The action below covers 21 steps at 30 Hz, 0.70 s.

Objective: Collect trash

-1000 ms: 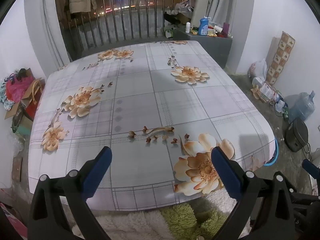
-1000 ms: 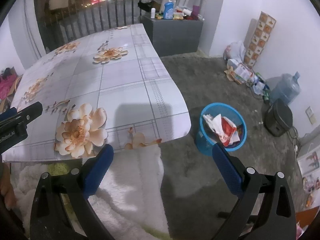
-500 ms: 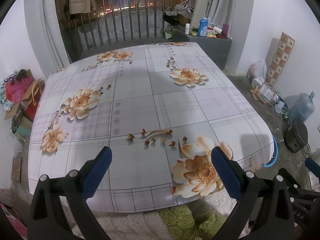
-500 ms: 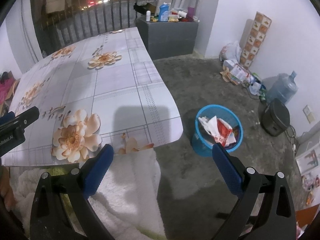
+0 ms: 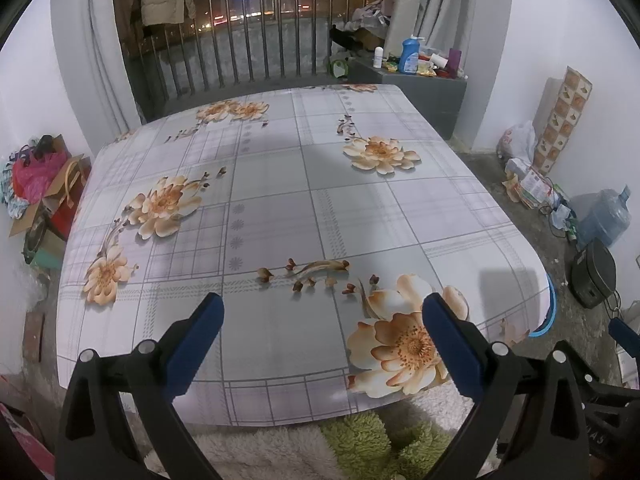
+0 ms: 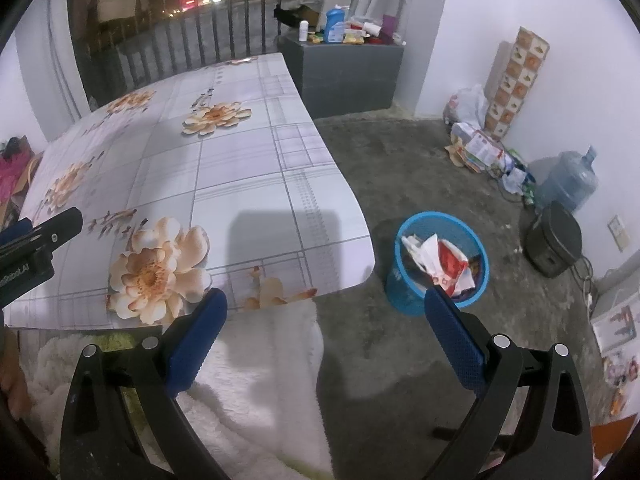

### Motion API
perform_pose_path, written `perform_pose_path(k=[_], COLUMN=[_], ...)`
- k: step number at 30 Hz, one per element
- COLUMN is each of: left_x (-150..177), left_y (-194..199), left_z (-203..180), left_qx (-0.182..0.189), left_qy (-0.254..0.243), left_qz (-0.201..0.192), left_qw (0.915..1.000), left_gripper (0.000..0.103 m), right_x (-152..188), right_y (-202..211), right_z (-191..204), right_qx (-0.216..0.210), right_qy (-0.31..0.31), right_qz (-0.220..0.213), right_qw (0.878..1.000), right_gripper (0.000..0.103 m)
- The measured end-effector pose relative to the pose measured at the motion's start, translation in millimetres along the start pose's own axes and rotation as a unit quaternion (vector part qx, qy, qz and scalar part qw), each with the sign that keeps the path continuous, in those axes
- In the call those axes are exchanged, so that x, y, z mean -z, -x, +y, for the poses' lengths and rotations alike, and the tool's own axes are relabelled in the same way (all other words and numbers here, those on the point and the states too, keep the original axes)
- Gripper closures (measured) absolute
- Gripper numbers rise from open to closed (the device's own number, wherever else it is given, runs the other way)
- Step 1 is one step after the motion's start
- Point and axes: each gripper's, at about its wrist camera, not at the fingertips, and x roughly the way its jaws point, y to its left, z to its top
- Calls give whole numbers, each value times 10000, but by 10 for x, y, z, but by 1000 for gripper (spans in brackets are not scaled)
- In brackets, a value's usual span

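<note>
- Left tool (image 5: 320, 322): spread wide, holding nothing, above the desk's (image 5: 280, 208) near edge.
- Right tool (image 6: 325, 314): released, off the desk's near right corner; trash (image 6: 440, 262) fills the blue bin (image 6: 400, 292) on the floor, just ahead.
- Both have drawn back slightly.

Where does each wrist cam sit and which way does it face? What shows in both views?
Left wrist: on the left gripper, jaws open, above the near edge of the floral table, facing the balcony railing; only its own fingers show.
Right wrist: on the right gripper, jaws open, off the table's near right corner, looking at the blue trash basket on the floor; the left gripper's tip shows at the left edge.
Shared: table, grey cabinet, water jug.
</note>
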Motion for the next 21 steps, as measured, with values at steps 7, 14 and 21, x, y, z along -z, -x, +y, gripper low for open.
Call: perform_pose_path(k=[7,14,21], left_x=[0,-2,21], left_y=[-3,-12,-15], left_z=[6,14,30], left_qx=[3,7,3], left_qy=[-1,6,3], left_qz=[5,16,37], left_qw=[10000,10000,10000], left_gripper=[6,6,6], right_x=[1,3,1], right_y=[0,-3,-14], right_z=[19,23,42], right_qx=[9,2,6], right_qy=[-16,-5,27], right_qz=[12,23,10], right_qw=[10000,10000,10000], right_gripper=[8,8,8])
